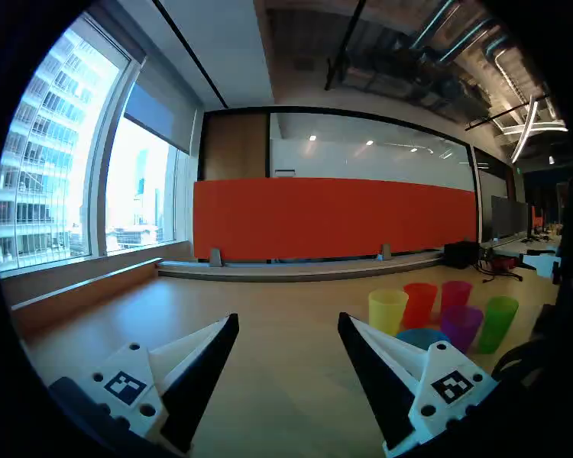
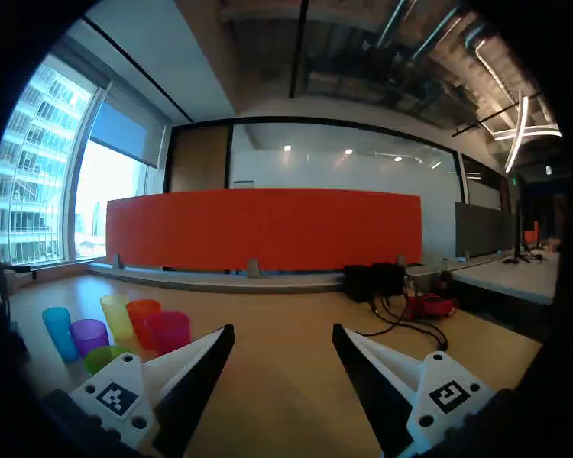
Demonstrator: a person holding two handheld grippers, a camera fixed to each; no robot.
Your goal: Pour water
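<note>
Several coloured plastic cups stand in a cluster on the wooden table. In the left gripper view they sit right of centre: a yellow cup (image 1: 386, 310), an orange cup (image 1: 419, 302), a pink cup (image 1: 455, 295), a purple cup (image 1: 461, 327), a green cup (image 1: 498, 322) and a blue cup (image 1: 422, 337) partly behind my right finger. My left gripper (image 1: 288, 336) is open, empty, left of the cups. In the right gripper view the cups lie at lower left: blue cup (image 2: 59, 332), purple cup (image 2: 89, 336), yellow cup (image 2: 117, 315), orange cup (image 2: 142, 320), pink cup (image 2: 169, 330), green cup (image 2: 107, 357). My right gripper (image 2: 283, 343) is open and empty.
An orange divider panel (image 2: 263, 229) runs along the table's far edge. Black cables and a red object (image 2: 428, 307) lie at the right. Tall windows (image 1: 50, 183) stand on the left. More desks (image 2: 508, 278) are at far right.
</note>
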